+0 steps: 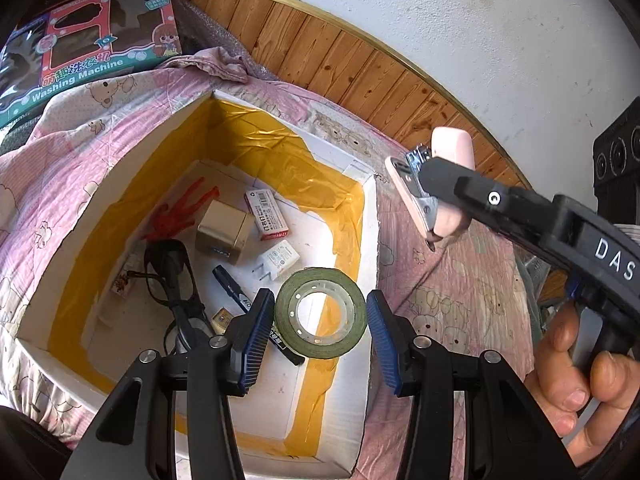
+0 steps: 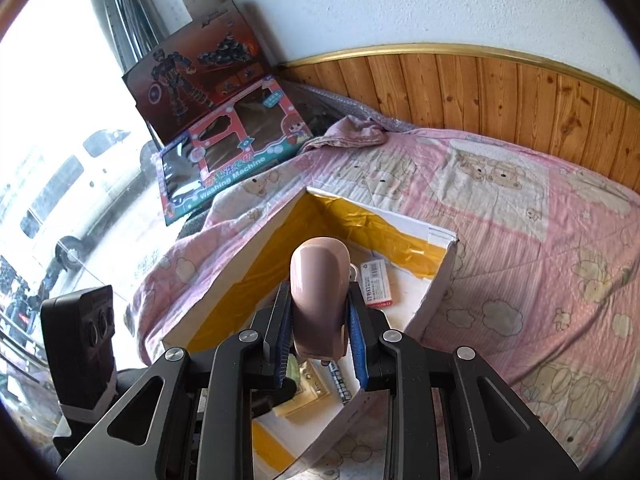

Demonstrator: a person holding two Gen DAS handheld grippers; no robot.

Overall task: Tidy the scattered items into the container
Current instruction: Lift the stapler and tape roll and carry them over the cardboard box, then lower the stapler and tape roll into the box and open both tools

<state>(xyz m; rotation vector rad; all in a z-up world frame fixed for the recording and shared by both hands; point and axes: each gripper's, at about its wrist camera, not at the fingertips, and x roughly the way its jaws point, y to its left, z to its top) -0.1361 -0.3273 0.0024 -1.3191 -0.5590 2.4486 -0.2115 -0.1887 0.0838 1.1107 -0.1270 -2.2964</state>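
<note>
Both grippers hung over the box, a white carton lined with yellow tape and sunk into the pink quilt; the step in hand looked like the drop-off.

On the left, the left gripper had its jaws apart, with the tape roll between the blue pads but seemingly touching neither; whether it was falling or lying lower in the box could not be told. Under it lay things already tidied: glasses, a red clip, a gold box, a staple box, a charger and a marker.

To the right, the right gripper was clamped on the pink stapler, held above the box's near edge. Its next move probably called for carrying the stapler further in over the box floor, then opening the jaws.

Readable writing: "Washing Machine" on the toy carton at far left, Chinese characters above it; "DAS" on the right gripper's arm. The staple box's print was too small to read.
</note>
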